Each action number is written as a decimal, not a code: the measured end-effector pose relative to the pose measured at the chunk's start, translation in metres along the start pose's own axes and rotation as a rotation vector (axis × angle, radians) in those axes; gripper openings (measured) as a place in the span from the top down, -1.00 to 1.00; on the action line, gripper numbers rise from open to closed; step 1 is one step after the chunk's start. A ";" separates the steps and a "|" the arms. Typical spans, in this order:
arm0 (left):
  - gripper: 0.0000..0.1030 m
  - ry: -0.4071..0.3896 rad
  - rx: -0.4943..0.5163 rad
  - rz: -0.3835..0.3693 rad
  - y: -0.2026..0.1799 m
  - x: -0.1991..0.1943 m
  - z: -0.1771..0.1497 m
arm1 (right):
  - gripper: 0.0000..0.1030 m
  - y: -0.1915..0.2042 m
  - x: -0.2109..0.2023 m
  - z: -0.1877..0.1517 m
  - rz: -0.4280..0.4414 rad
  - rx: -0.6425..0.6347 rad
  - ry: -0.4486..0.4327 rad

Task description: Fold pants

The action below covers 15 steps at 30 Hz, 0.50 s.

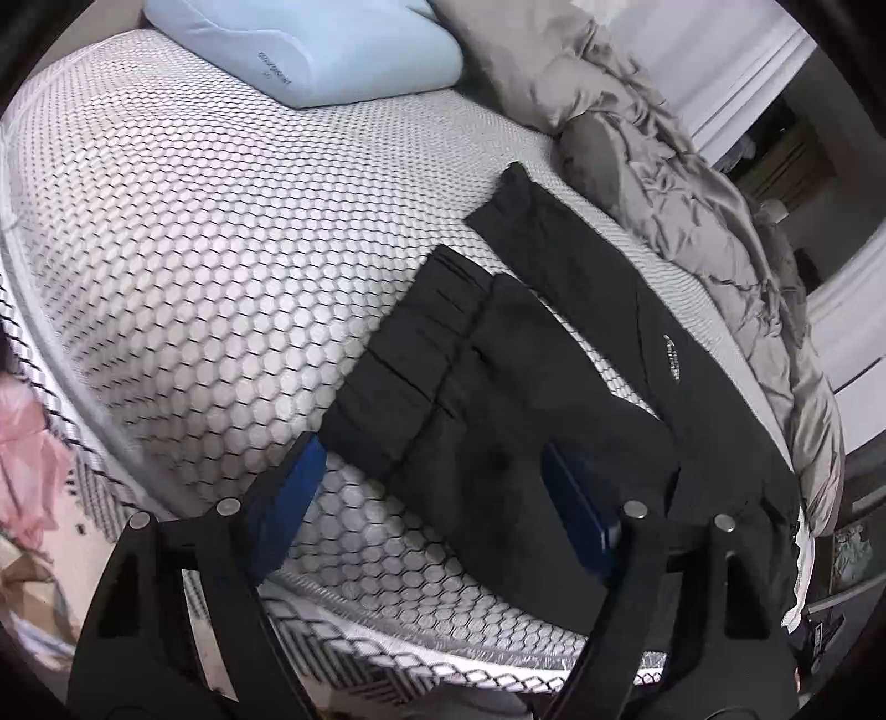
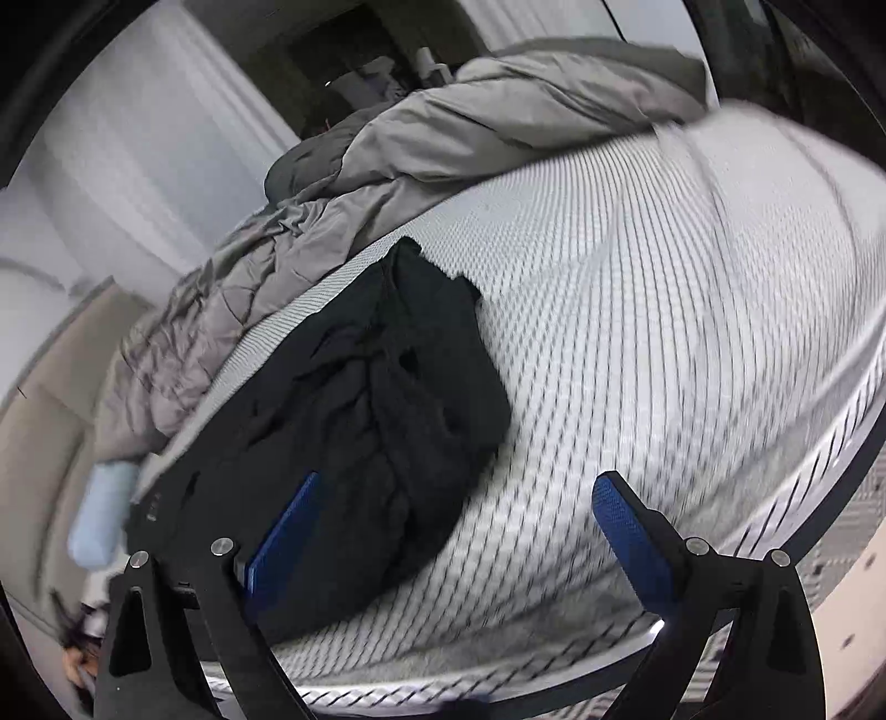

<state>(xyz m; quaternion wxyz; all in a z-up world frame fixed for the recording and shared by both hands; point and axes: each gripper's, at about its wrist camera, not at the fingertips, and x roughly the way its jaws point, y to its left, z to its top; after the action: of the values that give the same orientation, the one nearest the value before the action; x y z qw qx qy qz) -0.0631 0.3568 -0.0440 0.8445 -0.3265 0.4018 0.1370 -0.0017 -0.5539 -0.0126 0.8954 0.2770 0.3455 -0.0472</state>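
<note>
Black pants (image 1: 498, 387) lie partly folded on a white mattress (image 1: 194, 249) with a honeycomb pattern, near its front right edge; one leg stretches toward the back and shows a small white logo. My left gripper (image 1: 434, 471) hangs above the pants' near edge, open, its blue pads (image 1: 288, 498) apart with nothing pressed between them. In the right wrist view the pants (image 2: 387, 387) form a rumpled dark heap on the mattress (image 2: 664, 277). The right gripper (image 2: 457, 490) is wide open above the heap's near right corner, its left pad over the cloth, its right pad over bare mattress.
A light blue pillow (image 1: 310, 50) rests at the head of the bed. A crumpled grey duvet (image 1: 664, 183) (image 2: 443, 127) runs along the far side beyond the pants. Pink cloth (image 1: 22, 443) lies off the mattress edge at left. The mattress front edge is just below both grippers.
</note>
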 end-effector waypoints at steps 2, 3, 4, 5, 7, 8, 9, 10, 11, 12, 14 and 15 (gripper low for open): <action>-0.23 0.012 -0.020 -0.038 0.000 0.010 -0.002 | -0.92 -0.001 0.003 -0.007 0.025 0.030 0.009; -0.13 0.011 -0.033 -0.056 0.000 0.014 0.000 | -0.92 -0.002 0.004 -0.008 0.036 0.036 0.009; 0.06 0.009 -0.035 -0.058 -0.002 0.019 0.002 | -0.92 -0.003 0.002 -0.012 0.042 0.042 0.008; 0.29 0.005 -0.034 -0.056 -0.004 0.026 0.005 | -0.92 -0.003 0.000 -0.016 0.047 0.039 0.006; 0.57 -0.001 -0.041 -0.061 -0.012 0.044 0.011 | -0.92 -0.003 0.001 -0.019 0.060 0.037 -0.015; 0.64 -0.008 -0.046 -0.065 -0.014 0.047 0.013 | -0.92 -0.004 0.005 -0.018 0.080 0.047 -0.016; 0.66 -0.025 -0.054 -0.059 -0.016 0.046 0.016 | -0.92 -0.006 0.011 -0.017 0.095 0.067 -0.016; 0.68 -0.041 -0.060 -0.056 -0.028 0.058 0.029 | -0.86 -0.006 0.017 -0.015 0.101 0.082 -0.018; 0.69 -0.056 -0.065 -0.056 -0.030 0.057 0.032 | -0.74 -0.007 0.025 -0.010 0.105 0.096 -0.018; 0.69 -0.062 -0.071 -0.051 -0.031 0.058 0.037 | -0.67 -0.007 0.033 -0.006 0.100 0.112 -0.019; 0.68 -0.051 -0.069 -0.040 -0.034 0.061 0.041 | -0.32 -0.005 0.046 0.004 0.106 0.123 -0.020; 0.68 -0.048 -0.061 -0.026 -0.036 0.063 0.040 | -0.18 -0.002 0.053 0.006 0.114 0.125 -0.008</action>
<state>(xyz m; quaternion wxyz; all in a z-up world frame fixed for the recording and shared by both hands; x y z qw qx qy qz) 0.0186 0.3549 -0.0580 0.8452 -0.3539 0.3730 0.1460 0.0412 -0.5534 -0.0438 0.8789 0.3517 0.3217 -0.0186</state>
